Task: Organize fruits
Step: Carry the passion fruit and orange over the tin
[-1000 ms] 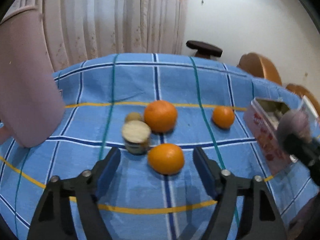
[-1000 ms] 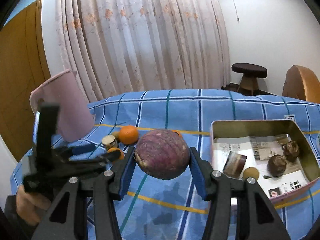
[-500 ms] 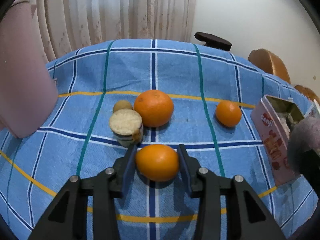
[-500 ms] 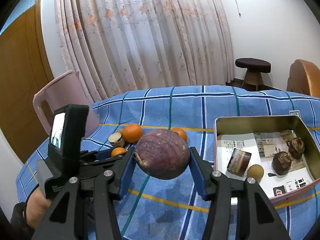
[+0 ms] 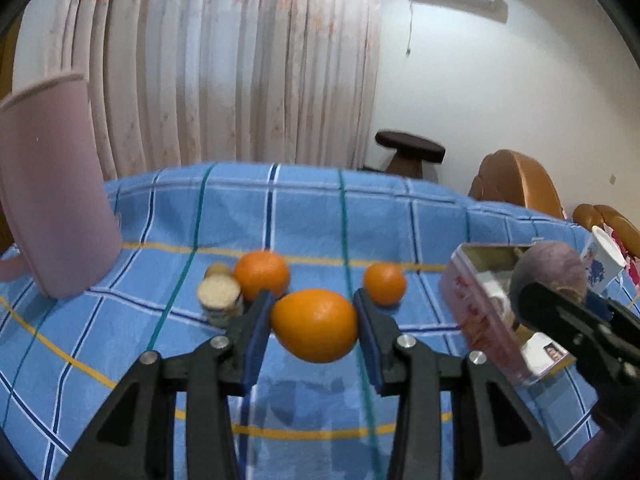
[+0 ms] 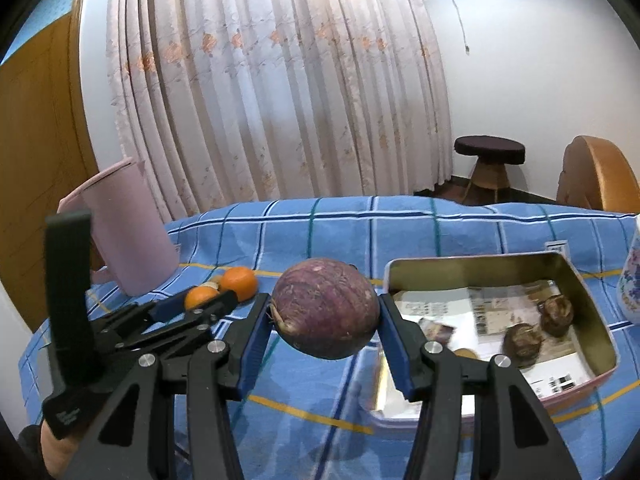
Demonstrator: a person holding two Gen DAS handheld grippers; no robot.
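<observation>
My left gripper is shut on an orange and holds it above the blue checked cloth. Behind it lie a larger orange, a small orange, a cut pale root piece and a small brown fruit. My right gripper is shut on a round purple fruit, held beside the open tin box. The tin holds two brown round fruits, paper and small items. The left gripper with its orange also shows in the right wrist view.
A pink jug stands at the left of the table. A white flowered cup stands beyond the tin. A dark stool and wooden chairs are behind the table, and a curtain hangs behind.
My left gripper closed on the near orange and lifted it off the cloth. My right gripper moved nearer the tin, still holding the purple fruit.
</observation>
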